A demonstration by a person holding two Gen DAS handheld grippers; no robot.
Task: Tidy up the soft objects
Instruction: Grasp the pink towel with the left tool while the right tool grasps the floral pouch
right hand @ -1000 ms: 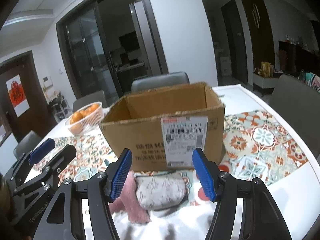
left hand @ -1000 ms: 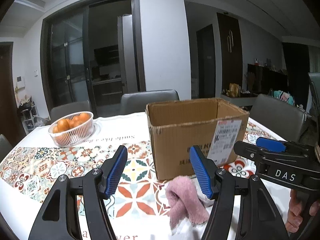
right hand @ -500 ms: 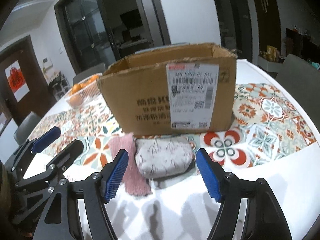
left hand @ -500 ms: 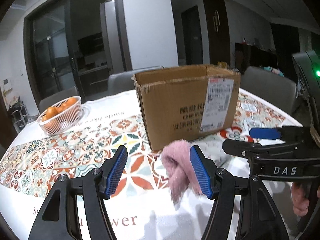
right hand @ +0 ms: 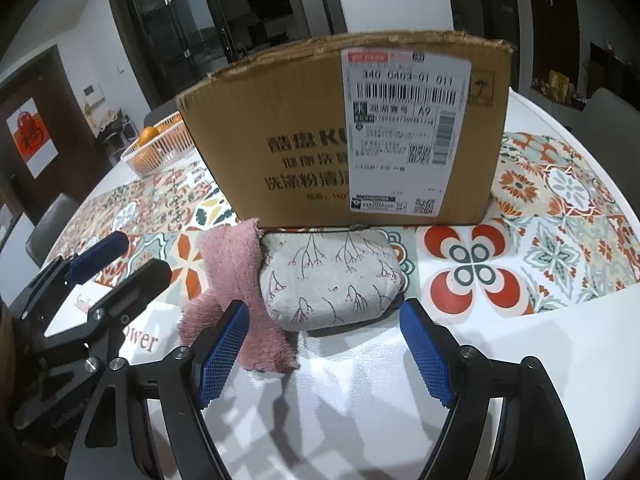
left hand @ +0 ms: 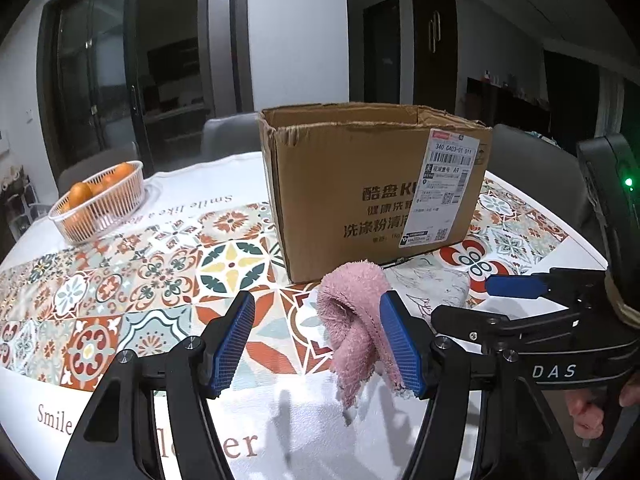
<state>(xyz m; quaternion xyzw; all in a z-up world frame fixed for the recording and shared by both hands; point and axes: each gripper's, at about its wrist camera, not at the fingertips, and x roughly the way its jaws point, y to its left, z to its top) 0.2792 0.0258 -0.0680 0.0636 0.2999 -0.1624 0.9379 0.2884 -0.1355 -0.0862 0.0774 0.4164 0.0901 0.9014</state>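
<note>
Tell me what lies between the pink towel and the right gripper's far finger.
The floral pouch, touching the pink towel; the right wrist view shows it.

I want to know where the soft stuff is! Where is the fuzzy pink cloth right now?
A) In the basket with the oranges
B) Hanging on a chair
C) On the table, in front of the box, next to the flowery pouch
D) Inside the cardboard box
C: the pink cloth lies on the table before the cardboard box, against the flowery pouch.

Both grippers (left hand: 318, 342) (right hand: 326, 354) low (jaws apart)
</note>
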